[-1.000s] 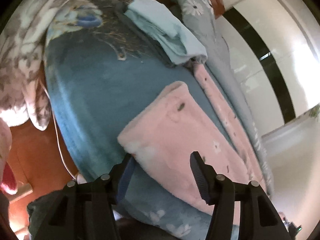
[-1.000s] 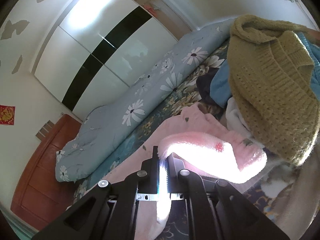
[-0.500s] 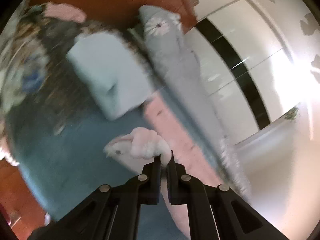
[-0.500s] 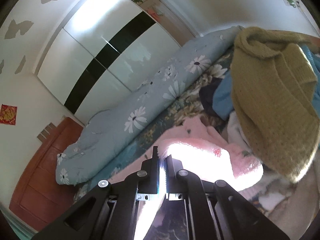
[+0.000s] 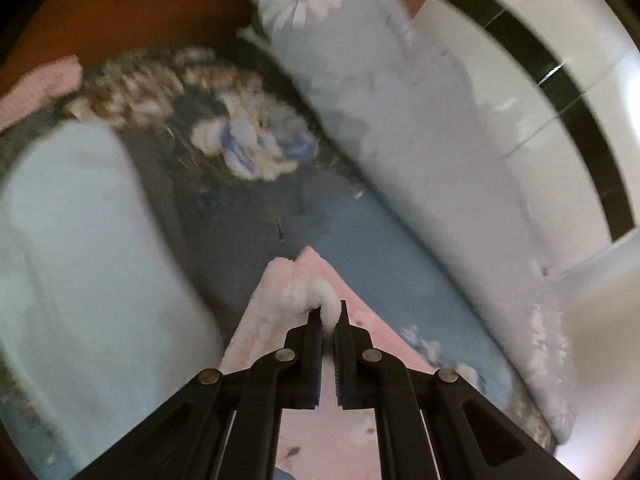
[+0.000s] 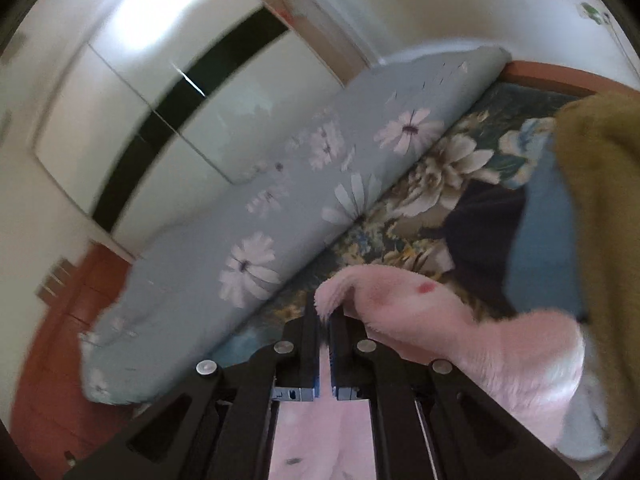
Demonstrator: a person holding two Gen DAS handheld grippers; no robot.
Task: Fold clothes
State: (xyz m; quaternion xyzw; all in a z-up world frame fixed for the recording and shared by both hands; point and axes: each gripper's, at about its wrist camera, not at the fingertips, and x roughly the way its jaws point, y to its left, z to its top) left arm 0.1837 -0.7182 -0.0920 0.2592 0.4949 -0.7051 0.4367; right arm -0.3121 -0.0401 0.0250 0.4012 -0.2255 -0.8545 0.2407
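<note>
Between the nearly closed jaws of the left tool (image 5: 329, 314) and the right tool (image 6: 325, 312), the fluffy pink fleece garment (image 5: 296, 300) is pinched at two edges, lifted above the bed; judged mid-fold, next carrying both edges across together

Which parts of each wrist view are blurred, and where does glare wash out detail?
Left wrist view: folded pale-blue garment and daisy-print grey quilt smear with motion, while the left gripper pinching the fluffy pink garment stays sharper; right wrist view: glare whitens the glossy white wardrobe, and the quilt blurs.
</note>
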